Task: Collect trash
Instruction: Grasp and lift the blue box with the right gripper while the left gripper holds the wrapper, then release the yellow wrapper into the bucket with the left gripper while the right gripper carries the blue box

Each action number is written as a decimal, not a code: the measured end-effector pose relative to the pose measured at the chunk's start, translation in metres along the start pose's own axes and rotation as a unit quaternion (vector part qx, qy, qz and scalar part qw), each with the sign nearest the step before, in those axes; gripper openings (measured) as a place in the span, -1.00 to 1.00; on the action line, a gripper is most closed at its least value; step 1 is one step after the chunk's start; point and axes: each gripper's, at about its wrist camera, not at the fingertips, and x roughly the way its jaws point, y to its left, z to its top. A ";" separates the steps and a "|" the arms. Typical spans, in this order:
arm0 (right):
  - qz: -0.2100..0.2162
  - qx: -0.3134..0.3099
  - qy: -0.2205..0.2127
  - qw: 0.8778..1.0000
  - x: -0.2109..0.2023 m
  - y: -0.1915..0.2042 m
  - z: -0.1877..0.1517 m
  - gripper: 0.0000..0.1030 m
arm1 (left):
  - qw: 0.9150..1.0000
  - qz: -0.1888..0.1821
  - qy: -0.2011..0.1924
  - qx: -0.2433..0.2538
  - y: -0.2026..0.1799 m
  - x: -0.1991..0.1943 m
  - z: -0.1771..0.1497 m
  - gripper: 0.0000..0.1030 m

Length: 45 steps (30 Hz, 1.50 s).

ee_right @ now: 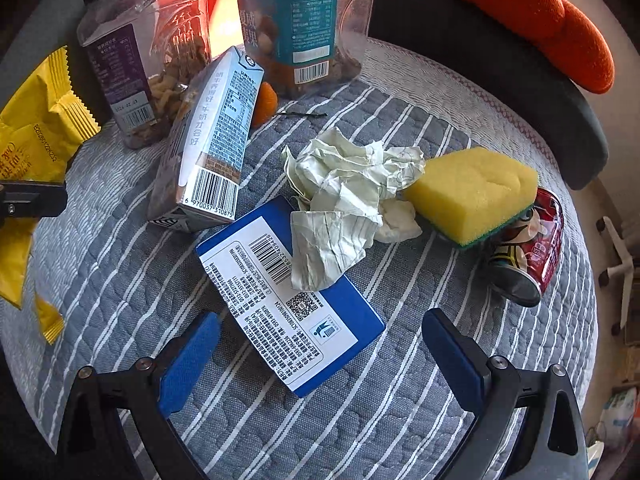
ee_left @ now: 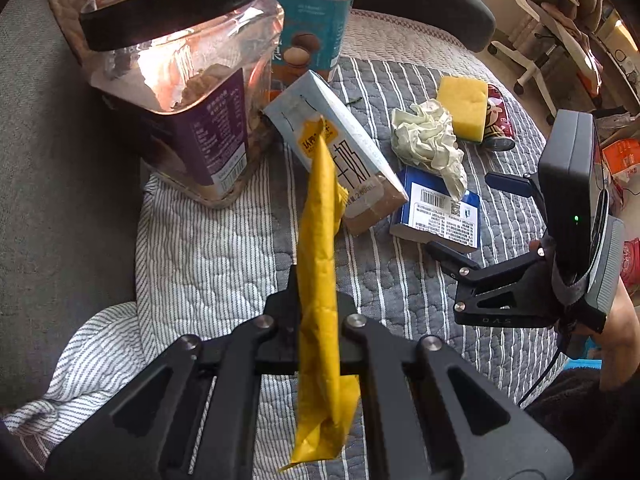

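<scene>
My left gripper (ee_left: pixel 318 312) is shut on a yellow snack wrapper (ee_left: pixel 320 288), held above the striped quilt; the wrapper also shows at the left edge of the right wrist view (ee_right: pixel 36 136). My right gripper (ee_right: pixel 320 340) is open, its blue pads either side of a blue box (ee_right: pixel 288 304) lying flat. On the box's far end rests crumpled paper (ee_right: pixel 344 192). A milk carton (ee_right: pixel 212 152) lies on its side. A yellow sponge (ee_right: pixel 476 192) leans on a crushed red can (ee_right: pixel 532 248).
Two clear snack jars (ee_right: pixel 140 60) (ee_right: pixel 304 24) stand at the back, with a small orange (ee_right: pixel 266 102) between them. An orange cushion (ee_right: pixel 528 16) lies on the dark chair back. The striped quilt (ee_right: pixel 400 380) covers the seat.
</scene>
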 end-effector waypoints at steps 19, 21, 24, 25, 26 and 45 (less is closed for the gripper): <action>0.060 0.061 0.022 0.996 -0.036 -0.026 -0.025 0.33 | 0.999 -0.029 0.002 0.012 -0.031 0.006 -0.002 -0.85; 0.056 0.085 0.028 0.994 -0.045 -0.036 -0.034 0.33 | 0.999 -0.042 0.003 0.011 -0.040 0.006 -0.004 -0.85; 0.042 0.105 0.032 0.993 -0.061 -0.050 -0.051 0.33 | 0.999 -0.048 0.001 0.018 -0.055 0.006 -0.005 -0.85; 0.037 0.111 0.032 0.993 -0.066 -0.054 -0.057 0.33 | 0.999 -0.048 0.000 0.023 -0.061 0.005 -0.006 -0.85; 0.032 0.118 0.031 0.992 -0.071 -0.059 -0.062 0.33 | 0.998 -0.048 -0.002 0.028 -0.067 0.005 -0.007 -0.85; -0.028 0.345 0.006 0.938 -0.175 -0.194 -0.222 0.33 | 0.988 -0.102 -0.022 0.115 -0.213 0.006 -0.008 -0.85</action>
